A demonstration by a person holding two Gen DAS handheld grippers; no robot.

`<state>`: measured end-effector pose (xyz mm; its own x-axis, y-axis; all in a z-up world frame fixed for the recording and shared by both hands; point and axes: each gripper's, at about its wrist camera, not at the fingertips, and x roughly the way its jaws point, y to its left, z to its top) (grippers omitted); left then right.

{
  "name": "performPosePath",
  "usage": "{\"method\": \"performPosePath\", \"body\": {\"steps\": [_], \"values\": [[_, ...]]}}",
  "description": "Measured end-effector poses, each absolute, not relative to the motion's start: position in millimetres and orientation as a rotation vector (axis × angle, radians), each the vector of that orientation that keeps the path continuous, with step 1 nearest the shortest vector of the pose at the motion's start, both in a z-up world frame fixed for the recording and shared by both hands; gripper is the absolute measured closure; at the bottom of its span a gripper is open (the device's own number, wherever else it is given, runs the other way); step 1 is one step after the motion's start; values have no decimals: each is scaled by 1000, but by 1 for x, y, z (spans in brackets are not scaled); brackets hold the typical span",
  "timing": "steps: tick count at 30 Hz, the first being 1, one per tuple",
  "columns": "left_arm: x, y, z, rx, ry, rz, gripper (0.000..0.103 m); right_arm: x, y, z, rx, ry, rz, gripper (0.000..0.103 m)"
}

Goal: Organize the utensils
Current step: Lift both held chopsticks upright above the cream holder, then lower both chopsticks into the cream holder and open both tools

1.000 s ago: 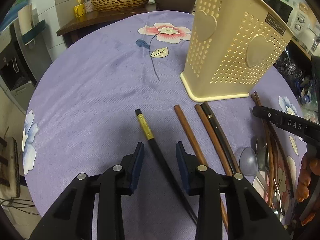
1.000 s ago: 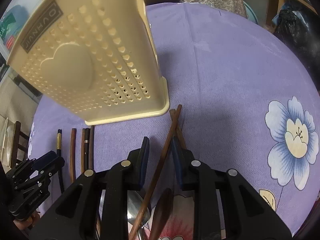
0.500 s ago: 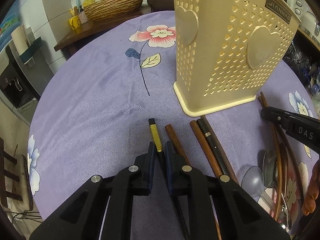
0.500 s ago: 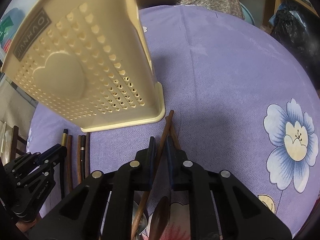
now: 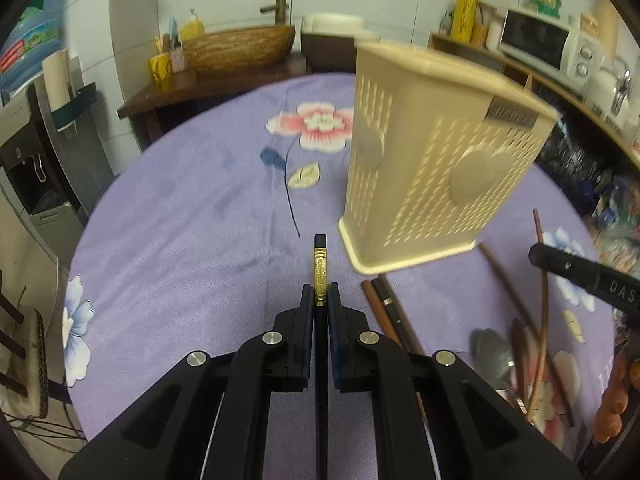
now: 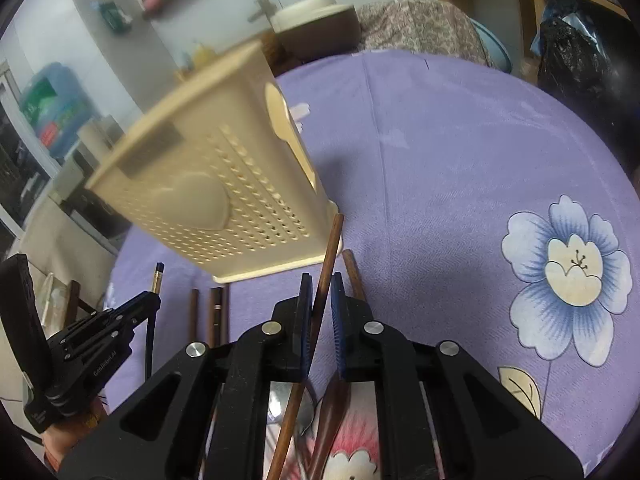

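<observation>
My left gripper [image 5: 320,294] is shut on a black chopstick with a gold band [image 5: 320,268], whose tip sticks out ahead, lifted off the purple cloth. My right gripper [image 6: 321,282] is shut on a brown wooden chopstick [image 6: 330,248], raised and slanting toward the cream perforated utensil holder [image 6: 208,204]. The utensil holder [image 5: 436,184] stands just ahead, right of the left gripper. The left gripper [image 6: 150,300] and its black chopstick [image 6: 157,276] show at the lower left of the right wrist view. Other chopsticks [image 5: 384,312], another brown chopstick [image 6: 352,272] and a metal spoon [image 5: 492,356] lie on the cloth.
The round table carries a purple flowered cloth [image 5: 192,208]. Behind it stands a dark side table with a woven basin [image 5: 240,50] and a rice cooker [image 5: 332,28]. A shelf with a microwave [image 5: 548,50] runs along the right. A water dispenser [image 5: 32,152] stands at the left.
Both grippers closed on their chopsticks, the left on the black one and the right on the brown one, then rose with them off the cloth.
</observation>
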<state>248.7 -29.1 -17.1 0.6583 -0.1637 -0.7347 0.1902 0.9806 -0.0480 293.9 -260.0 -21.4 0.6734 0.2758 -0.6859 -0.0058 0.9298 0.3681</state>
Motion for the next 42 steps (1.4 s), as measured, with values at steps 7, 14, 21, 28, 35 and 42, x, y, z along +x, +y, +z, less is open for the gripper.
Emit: {"method": "performPosePath", "body": {"steps": [7, 14, 21, 28, 35, 42], "values": [[222, -16, 26, -23, 703, -247, 95, 248, -250, 23, 276, 683, 237, 93], [195, -2, 59, -62, 600, -277, 95, 193, -231, 66, 215, 591, 344, 96], [184, 2, 72, -60, 560, -289, 95, 159, -217, 92, 169, 544, 408, 97], [183, 8, 71, -77, 564, -287, 95, 163, -213, 95, 156, 546, 410, 97], [183, 9, 71, -82, 567, -294, 95, 165, -213, 94, 150, 552, 422, 97], [182, 11, 72, -89, 568, -301, 95, 167, -214, 94, 151, 554, 426, 97]]}}
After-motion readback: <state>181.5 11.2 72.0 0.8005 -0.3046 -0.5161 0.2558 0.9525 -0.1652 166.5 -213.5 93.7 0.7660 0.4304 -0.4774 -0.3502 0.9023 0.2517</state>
